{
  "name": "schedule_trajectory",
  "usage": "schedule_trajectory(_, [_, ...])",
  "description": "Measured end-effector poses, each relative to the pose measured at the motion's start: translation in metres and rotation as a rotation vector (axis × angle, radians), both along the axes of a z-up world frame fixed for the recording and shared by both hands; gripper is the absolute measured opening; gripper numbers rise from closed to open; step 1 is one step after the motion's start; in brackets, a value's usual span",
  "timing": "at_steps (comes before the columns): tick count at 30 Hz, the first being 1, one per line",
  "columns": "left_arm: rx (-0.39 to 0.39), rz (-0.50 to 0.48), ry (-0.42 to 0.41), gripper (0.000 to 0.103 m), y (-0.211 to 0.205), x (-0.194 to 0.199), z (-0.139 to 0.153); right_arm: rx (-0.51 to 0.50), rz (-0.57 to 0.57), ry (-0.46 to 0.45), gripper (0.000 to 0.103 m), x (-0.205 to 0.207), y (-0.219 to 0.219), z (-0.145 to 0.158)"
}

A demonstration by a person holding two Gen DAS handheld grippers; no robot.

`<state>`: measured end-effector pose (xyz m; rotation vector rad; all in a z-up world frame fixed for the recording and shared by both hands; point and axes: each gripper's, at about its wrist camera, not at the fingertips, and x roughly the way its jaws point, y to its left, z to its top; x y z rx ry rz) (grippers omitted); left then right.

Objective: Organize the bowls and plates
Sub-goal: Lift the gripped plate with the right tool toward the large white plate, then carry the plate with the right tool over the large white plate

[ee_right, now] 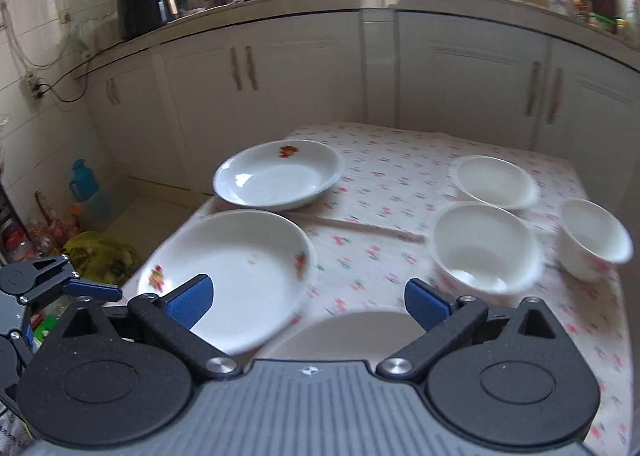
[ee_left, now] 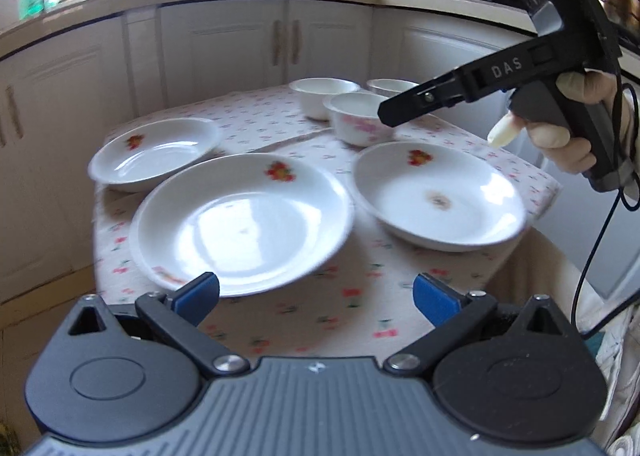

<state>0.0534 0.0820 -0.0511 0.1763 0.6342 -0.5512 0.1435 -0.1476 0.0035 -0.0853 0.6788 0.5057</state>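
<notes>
Three white plates with red flower prints lie on the floral tablecloth: a far-left plate [ee_left: 154, 153] [ee_right: 280, 173], a middle plate [ee_left: 244, 223] [ee_right: 232, 276], and a right plate [ee_left: 438, 195] whose rim shows under the right gripper [ee_right: 352, 332]. Three white bowls stand behind: [ee_left: 324, 95] [ee_right: 496, 181], [ee_left: 360, 117] [ee_right: 486, 246], [ee_left: 390, 87] [ee_right: 596, 238]. My left gripper [ee_left: 316, 298] is open and empty, above the middle plate's near edge. My right gripper [ee_right: 308, 302] is open and empty, hovering above the right plate; it also shows in the left wrist view [ee_left: 400, 111].
The small table [ee_left: 304, 316] has its edges close on all sides. White kitchen cabinets [ee_right: 440, 67] and a cluttered counter run behind. Bags and a blue bottle [ee_right: 82, 179] sit on the floor left of the table.
</notes>
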Motion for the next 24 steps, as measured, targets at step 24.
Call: schedule_trajectory(24, [0.066, -0.068, 0.025, 0.102, -0.107, 0.009, -0.046, 0.007, -0.184, 0.104, 0.103, -0.045, -0.103, -0.055])
